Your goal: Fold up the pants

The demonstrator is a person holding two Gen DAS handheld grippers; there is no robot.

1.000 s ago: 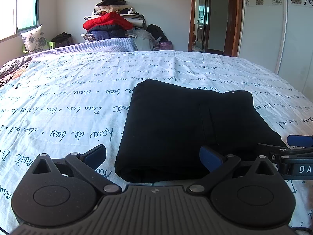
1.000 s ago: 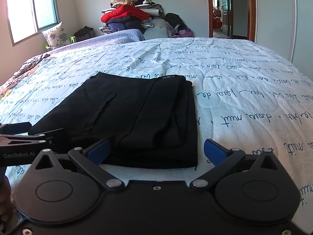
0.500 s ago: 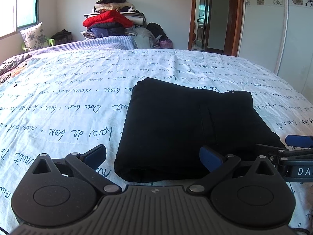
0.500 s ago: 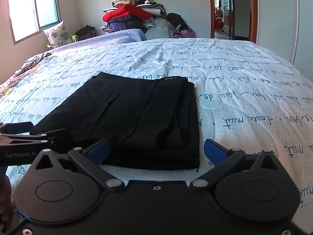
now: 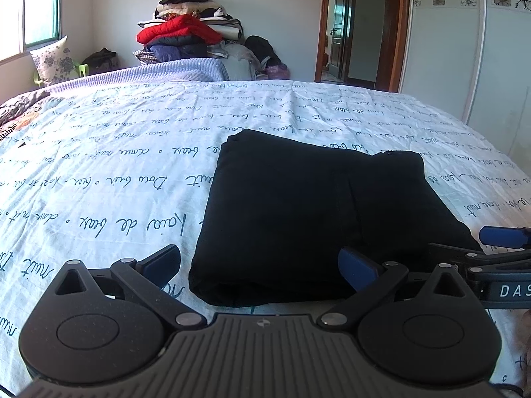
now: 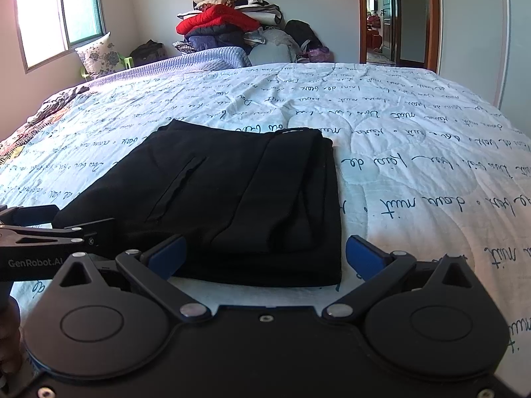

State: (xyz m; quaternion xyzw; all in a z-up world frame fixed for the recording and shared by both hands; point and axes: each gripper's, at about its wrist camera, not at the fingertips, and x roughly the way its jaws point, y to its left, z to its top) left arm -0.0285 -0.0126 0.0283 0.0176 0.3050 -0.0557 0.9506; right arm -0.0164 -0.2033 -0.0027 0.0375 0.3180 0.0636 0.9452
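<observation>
Your black fabric pants (image 6: 239,199) look fully folded, probably why your left gripper (image 5: 259,262) and right gripper (image 6: 264,255) sit spread, empty, just short of them.

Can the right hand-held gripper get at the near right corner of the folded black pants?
Probably yes. The right hand-held gripper is open and empty, the pants corner lies just ahead between its fingers, and only bare bedspread surrounds it.

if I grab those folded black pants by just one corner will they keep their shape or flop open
Probably flop: the black pants are soft cloth in loose stacked layers, with nothing pinning them. They likely slide easily on the smooth bedspread. Lifting the near edge with both open grippers seems safer.
</observation>
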